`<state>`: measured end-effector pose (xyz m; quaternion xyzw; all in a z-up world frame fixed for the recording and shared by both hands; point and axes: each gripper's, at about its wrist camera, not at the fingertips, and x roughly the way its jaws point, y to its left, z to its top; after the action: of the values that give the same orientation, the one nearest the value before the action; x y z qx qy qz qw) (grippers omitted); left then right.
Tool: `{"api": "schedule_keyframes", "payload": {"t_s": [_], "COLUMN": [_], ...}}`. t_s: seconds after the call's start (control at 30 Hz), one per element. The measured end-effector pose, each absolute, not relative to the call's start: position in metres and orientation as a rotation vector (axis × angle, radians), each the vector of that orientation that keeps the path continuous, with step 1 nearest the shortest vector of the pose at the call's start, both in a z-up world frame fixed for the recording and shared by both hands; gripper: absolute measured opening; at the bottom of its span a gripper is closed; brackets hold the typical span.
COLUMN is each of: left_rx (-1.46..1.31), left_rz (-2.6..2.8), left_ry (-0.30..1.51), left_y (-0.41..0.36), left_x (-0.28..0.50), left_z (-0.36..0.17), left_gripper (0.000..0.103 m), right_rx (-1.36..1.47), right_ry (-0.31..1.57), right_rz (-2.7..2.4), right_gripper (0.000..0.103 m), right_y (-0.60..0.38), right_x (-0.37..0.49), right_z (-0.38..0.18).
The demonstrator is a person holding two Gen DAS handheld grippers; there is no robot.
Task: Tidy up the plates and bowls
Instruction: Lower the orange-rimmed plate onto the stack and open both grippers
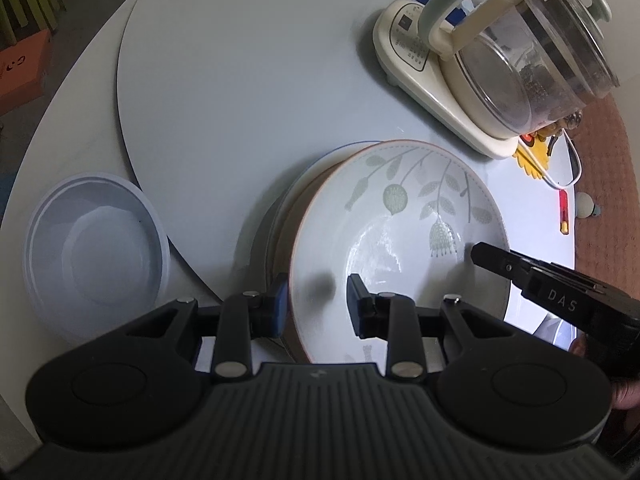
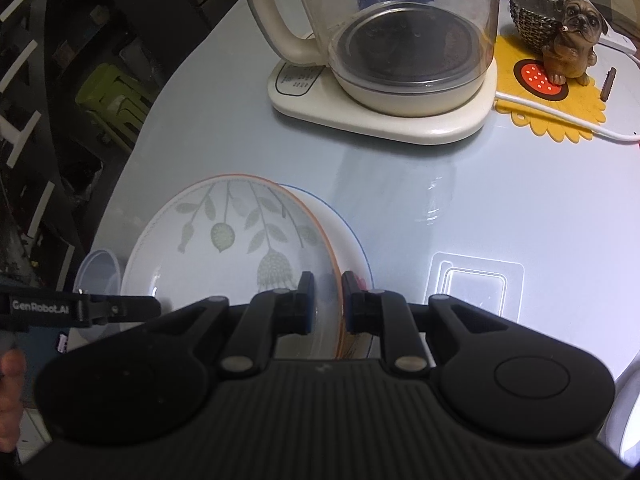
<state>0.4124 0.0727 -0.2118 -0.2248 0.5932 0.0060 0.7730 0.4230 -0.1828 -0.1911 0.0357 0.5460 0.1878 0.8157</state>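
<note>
Both claws grip the leaf-patterned plate by opposite rims: left claw shut across one edge, right claw pinching the other. It sits tilted on a blue-rimmed plate near the tabletop edge, just in front of the kettle. We should lower both sides evenly, centre it, then release together

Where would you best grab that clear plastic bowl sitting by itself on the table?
By its rim, from above. The plastic bowl sits upright and open, its wall is thin, and the near edge is free, so one tong finger could slip inside and one outside, probably on the side facing the leaf-pattern plate.
</note>
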Motion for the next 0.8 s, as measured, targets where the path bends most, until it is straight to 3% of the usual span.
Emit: {"api": "schedule_keyframes", "payload": {"t_s": [0.8], "left_rx": [-0.517], "left_rz": [0.044], "left_ry": [1.255], "left_y": [0.078], "left_x": [0.393], "left_z": [-0.201], "left_gripper": [0.036], "right_rx": [0.059], "right_ry": [1.129], "right_rz": [0.367], "right_gripper": [0.017], "right_y": [-0.182], "right_x": [0.419], "right_z": [-0.189]}}
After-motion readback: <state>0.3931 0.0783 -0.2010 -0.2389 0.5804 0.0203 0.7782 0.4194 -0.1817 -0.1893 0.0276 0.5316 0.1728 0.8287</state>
